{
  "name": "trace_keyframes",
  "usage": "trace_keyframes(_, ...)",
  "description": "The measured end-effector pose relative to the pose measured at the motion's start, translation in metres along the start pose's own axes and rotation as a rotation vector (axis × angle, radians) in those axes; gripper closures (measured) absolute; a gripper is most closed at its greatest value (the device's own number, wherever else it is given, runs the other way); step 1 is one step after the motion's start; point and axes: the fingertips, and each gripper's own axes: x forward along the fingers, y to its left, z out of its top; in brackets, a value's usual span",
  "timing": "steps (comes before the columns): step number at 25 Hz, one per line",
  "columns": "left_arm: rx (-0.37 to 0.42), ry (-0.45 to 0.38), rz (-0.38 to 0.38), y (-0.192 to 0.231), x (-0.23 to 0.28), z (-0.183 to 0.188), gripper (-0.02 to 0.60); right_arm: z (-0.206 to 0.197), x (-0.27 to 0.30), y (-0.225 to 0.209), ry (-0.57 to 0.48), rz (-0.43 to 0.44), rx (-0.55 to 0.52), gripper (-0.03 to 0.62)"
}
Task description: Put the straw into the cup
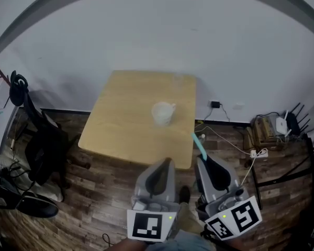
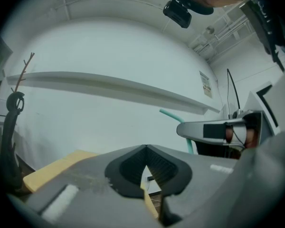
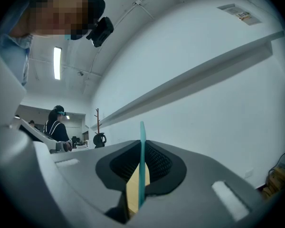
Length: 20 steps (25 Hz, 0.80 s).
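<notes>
A clear plastic cup [image 1: 163, 112] stands upright on the wooden table [image 1: 125, 119], right of its middle. My right gripper [image 1: 201, 160] hovers off the table's near right corner, shut on a teal straw [image 1: 199, 145] that sticks out forward and to the left. In the right gripper view the straw [image 3: 142, 160] rises upright between the closed jaws of the right gripper [image 3: 141, 144]. My left gripper [image 1: 168, 162] sits beside it, just short of the table's near edge, shut with nothing in it. From the left gripper view, the left gripper [image 2: 146, 148] faces the wall, with the straw [image 2: 173, 116] at right.
A second small clear object [image 1: 177, 79] stands at the table's far edge by the wall. A black chair with bags [image 1: 42, 145] is left of the table. Cables, a power strip [image 1: 259, 152] and a router [image 1: 281, 124] lie on the floor at right.
</notes>
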Motion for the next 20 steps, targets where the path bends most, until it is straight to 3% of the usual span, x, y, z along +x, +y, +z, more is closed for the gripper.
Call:
trace_keyframes(10,0.025,0.086,0.044,0.002,0.093,-0.022,0.566,-0.01,0.053,-0.085,0.016,0.032,0.081,0.56)
trace_keyframes(20,0.065,0.046,0.113,0.002,0.154,0.004,0.566,0.02,0.1,-0.132,-0.027,0.136,0.092,0.56)
